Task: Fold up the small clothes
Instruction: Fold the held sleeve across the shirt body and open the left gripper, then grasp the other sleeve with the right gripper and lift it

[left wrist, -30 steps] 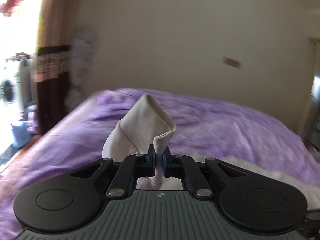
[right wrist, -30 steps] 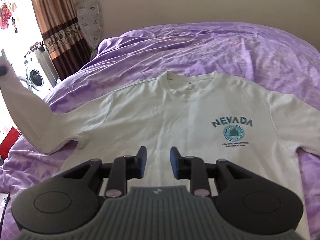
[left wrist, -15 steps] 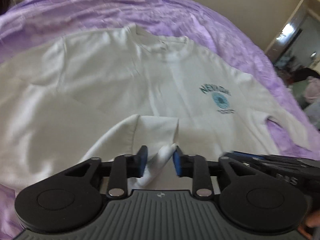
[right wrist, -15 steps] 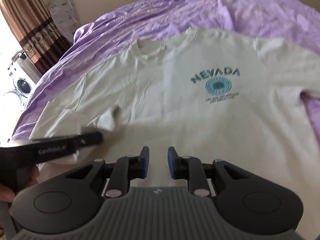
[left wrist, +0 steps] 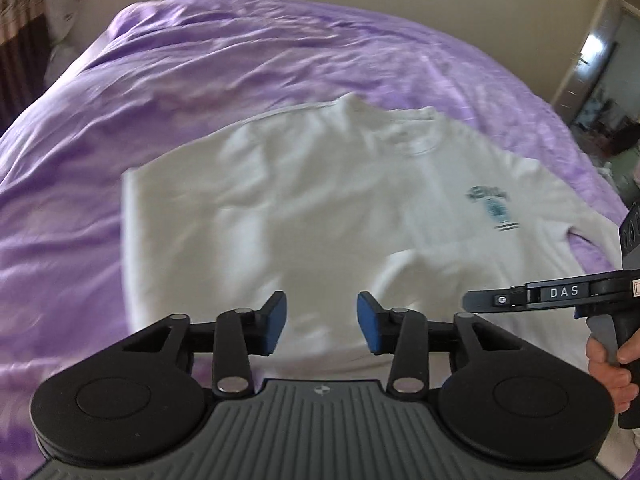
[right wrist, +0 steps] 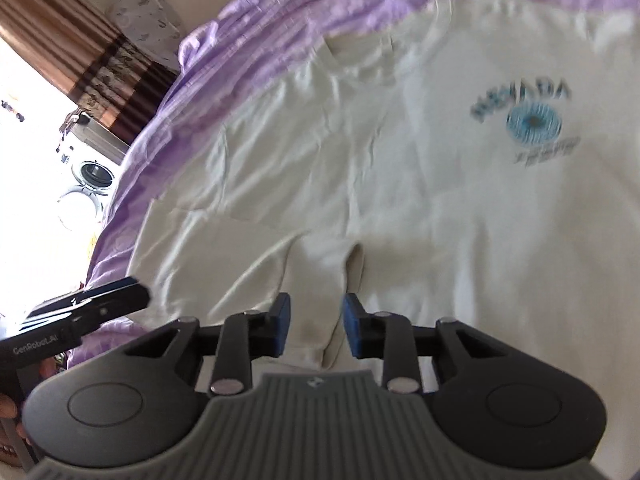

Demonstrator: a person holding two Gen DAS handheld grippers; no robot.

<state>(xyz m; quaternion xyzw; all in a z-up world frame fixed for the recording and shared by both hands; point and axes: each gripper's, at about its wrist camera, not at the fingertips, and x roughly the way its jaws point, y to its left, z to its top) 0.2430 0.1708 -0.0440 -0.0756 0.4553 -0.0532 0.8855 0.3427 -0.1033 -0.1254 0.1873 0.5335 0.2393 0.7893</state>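
On the purple bed (left wrist: 168, 92) lies the shirt (left wrist: 328, 208), face up, with its neck far from the claws and its blue print off to the right. One sleeve (right wrist: 312, 264) is folded in across the body and its cuff end points back at the claws.

What could go wrong? I think the sleeve could slide back out, because nothing pins it down now. The shirt could also bunch up if a claw drags over it while it comes low. And the two claws are near each other (one shows at the edge of the other's view), so they could bump.

The left claw (left wrist: 322, 326) is spread wide. Its jaws have just been opening, and nothing is pinched between them; only flat shirt shows in the gap below. I cannot tell if the blue pads (left wrist: 276, 322) touch the cloth.

The right claw (right wrist: 314, 326) is partly spread, with a smaller gap. Its jaws have just opened a bit too. The cuff end of the sleeve lies in the gap, but the pads do not squeeze it. If this claw shuts now, I think it may grab the sleeve and the layer under it together, and that would pull the fold crooked.
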